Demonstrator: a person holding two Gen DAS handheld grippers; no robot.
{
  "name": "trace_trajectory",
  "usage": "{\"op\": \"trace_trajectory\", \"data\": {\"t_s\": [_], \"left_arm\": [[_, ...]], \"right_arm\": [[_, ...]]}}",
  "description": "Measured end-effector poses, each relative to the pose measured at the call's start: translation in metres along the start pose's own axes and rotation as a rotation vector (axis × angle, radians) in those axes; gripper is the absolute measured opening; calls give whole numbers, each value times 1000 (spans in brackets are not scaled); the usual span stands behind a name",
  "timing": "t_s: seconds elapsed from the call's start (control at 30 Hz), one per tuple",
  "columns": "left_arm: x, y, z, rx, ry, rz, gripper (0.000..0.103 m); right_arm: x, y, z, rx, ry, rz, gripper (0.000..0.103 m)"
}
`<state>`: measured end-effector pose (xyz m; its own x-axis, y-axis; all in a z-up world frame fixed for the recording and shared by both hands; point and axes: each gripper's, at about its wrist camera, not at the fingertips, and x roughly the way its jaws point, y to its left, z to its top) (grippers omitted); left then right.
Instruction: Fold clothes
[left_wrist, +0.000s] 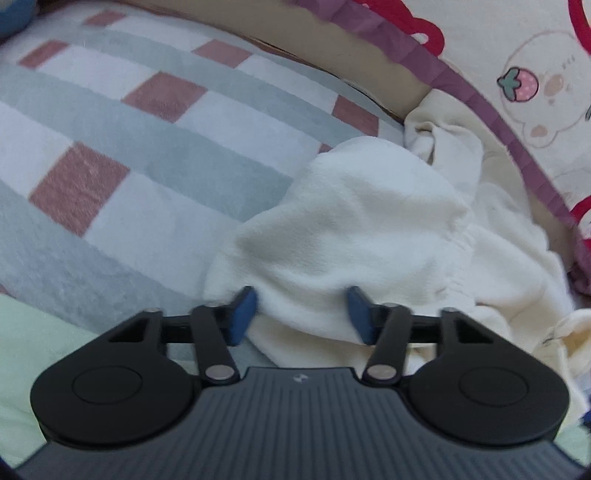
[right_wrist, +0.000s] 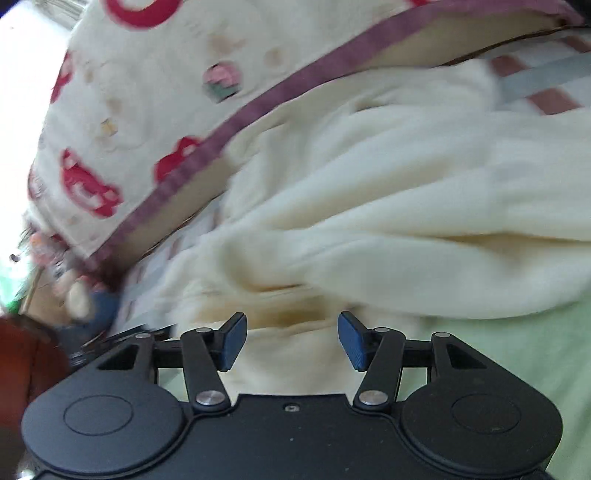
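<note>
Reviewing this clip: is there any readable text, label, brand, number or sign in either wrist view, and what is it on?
No readable words or numbers in either view.
Left claw body: a small pale logo mark, a symbol only, no letters.
Cartoon blanket: strawberry and animal drawings, red shapes; no lettering legible.
Right claw body: no marking, just a screw hole.
Cream garment: no tag or print visible.
Clutter at the right wrist view's left edge is too blurred to read.
</note>
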<state>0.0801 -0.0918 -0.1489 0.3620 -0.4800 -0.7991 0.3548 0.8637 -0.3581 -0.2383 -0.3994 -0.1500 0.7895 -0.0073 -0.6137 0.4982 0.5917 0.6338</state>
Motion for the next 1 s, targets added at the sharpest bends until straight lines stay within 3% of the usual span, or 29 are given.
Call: {"op": "trace_trajectory", "data": {"t_s": [0.1,0.27,0.33,0.47,0.5,0.57,0.6,0.67,0.7,0.73,0.77,0.8,0.87,0.9,0.97,1.0], "left_arm": [[-1,-5,1,65,-34,77,16],[-5,-3,3,150,-104,189,13],[-9,3,5,119,-99,161,14],[-23,12,9,54,-98,56,41],[-27,10,9,65,-108,45,42],[-40,-14,3,236,-183,132,42],[-45,-29,-2,349,-218,166,43],[-50,-49,-12,476,-233,135,54],[-50,-56,-17,494,-218,85,62],[-45,-61,-21,501,-193,53,64],[-40,-66,-26,507,-168,20,67],[-35,-71,-30,513,-143,-12,71],[-21,-81,-39,557,-106,-34,81],[-9,-85,-47,618,-101,-18,88],[15,-91,-56,752,-68,66,90],[13,-88,-52,728,-84,77,95]], "right_arm": [[11,38,-5,-182,-16,-81,61],[32,75,-1,-392,-33,-222,69],[42,83,-2,-425,-33,-318,69],[62,82,-4,-456,-41,-385,69],[67,79,-1,-441,-58,-411,69],[67,71,7,-355,-91,-460,69],[63,66,12,-293,-105,-436,69],[60,57,19,-233,-119,-390,69],[60,54,19,-235,-125,-390,65],[59,51,17,-257,-145,-407,55],[56,50,16,-286,-189,-440,29],[53,50,13,-316,-236,-471,20],[38,55,4,-398,-357,-515,15],[31,58,0,-435,-405,-539,15],[15,58,-5,-452,-474,-580,15],[9,56,-5,-445,-488,-591,14]]}}
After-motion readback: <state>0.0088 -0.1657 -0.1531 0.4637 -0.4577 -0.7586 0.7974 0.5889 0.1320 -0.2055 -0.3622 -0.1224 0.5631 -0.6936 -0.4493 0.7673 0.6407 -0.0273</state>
